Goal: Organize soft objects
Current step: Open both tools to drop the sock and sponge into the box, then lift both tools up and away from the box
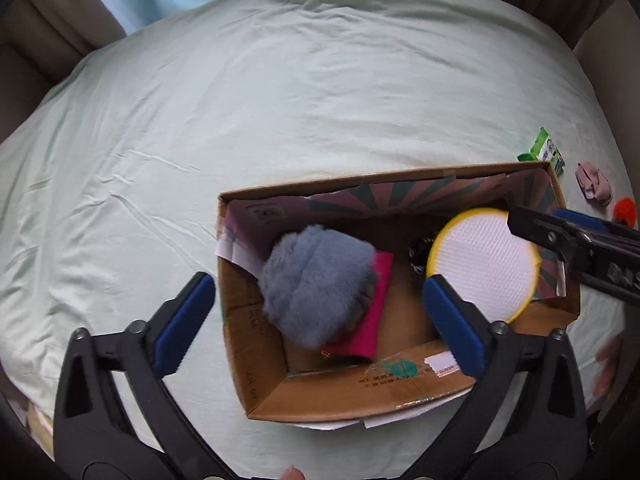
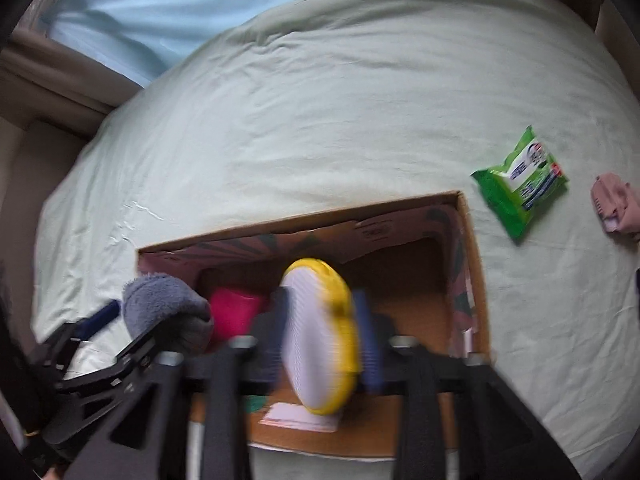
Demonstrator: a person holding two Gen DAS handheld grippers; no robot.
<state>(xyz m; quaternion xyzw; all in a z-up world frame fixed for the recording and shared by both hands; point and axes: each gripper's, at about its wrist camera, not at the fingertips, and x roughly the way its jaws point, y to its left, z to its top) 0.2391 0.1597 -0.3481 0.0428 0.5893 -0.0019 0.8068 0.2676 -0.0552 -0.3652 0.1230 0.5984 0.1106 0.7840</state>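
Note:
An open cardboard box [image 1: 256, 360] sits on the pale green bed sheet. Inside lie a grey fluffy item [image 1: 316, 284] on a pink cloth [image 1: 370, 320]. My left gripper [image 1: 320, 324] is open and empty, held above the box's left half. My right gripper [image 2: 320, 340] is shut on a round yellow-rimmed white sponge [image 2: 320, 340] and holds it on edge over the box [image 2: 472, 248]. The sponge also shows in the left wrist view [image 1: 484, 260], with the right gripper coming in from the right.
A green wipes packet [image 2: 520, 180] and a pink folded cloth [image 2: 616, 204] lie on the sheet right of the box. An orange fuzzy item [image 1: 624, 210] lies further right. Brown curtains and a light blue cloth stand beyond the bed.

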